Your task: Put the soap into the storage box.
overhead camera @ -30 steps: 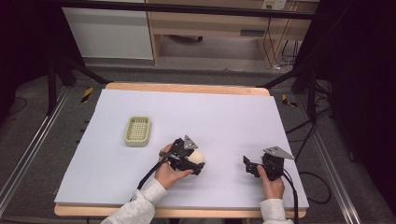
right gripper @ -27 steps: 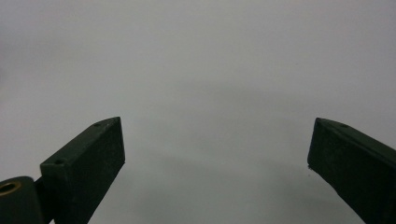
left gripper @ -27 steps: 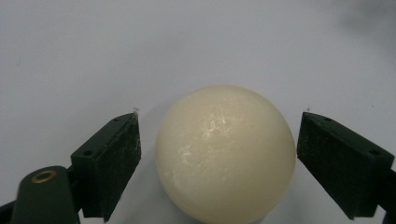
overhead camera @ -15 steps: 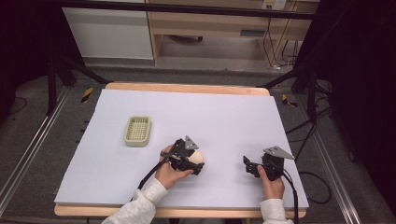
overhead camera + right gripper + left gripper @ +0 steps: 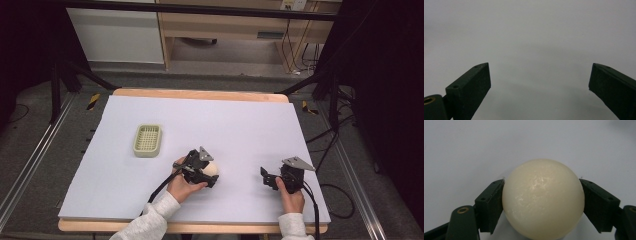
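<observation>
A cream-coloured ball (image 5: 543,198) sits between both jaws of my left gripper (image 5: 541,195), which is shut on it; each jaw presses against a side of the ball. In the high view the ball (image 5: 212,168) lies low on the white table sheet (image 5: 225,125) near the front middle, under the left gripper (image 5: 207,172). My right gripper (image 5: 265,176) rests near the front right of the sheet. Its jaws stand wide apart in the right gripper view, with nothing between them, so the right gripper (image 5: 539,75) is open.
A small pale green basket (image 5: 147,140) lies on the sheet to the left of the left gripper. The table's wooden front edge (image 5: 200,227) runs close to both hands. Dark stands and cables surround the table.
</observation>
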Action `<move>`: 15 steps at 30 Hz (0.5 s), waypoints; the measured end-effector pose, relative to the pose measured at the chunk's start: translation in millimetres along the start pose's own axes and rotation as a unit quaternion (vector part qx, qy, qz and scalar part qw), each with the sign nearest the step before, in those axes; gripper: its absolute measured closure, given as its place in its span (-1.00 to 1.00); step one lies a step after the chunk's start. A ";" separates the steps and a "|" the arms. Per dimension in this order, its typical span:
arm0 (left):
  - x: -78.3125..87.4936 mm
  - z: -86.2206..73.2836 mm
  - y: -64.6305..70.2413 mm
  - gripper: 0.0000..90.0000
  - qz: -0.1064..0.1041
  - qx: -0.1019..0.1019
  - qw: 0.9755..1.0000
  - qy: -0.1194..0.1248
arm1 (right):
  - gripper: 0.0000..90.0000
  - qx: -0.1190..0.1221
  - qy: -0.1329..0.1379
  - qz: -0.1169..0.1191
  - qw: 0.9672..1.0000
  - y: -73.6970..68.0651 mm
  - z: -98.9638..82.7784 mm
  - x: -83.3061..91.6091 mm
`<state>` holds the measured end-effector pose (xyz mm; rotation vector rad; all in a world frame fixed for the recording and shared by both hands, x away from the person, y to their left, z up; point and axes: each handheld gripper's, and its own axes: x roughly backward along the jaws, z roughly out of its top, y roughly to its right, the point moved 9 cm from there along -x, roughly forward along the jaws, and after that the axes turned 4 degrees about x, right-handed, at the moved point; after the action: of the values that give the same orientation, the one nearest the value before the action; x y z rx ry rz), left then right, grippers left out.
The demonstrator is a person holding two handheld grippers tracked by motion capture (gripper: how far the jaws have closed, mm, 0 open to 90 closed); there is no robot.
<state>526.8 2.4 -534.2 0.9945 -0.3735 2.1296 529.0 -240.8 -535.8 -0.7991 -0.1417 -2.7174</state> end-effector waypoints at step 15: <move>0.1 -0.1 0.3 -0.47 0.003 0.001 1.000 -0.002 | -0.90 0.000 0.000 0.000 1.000 0.0 0.0 0.0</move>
<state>526.5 2.4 -534.2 0.9994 -0.3766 2.1344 529.0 -240.8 -535.9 -0.7993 -0.1423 -2.7170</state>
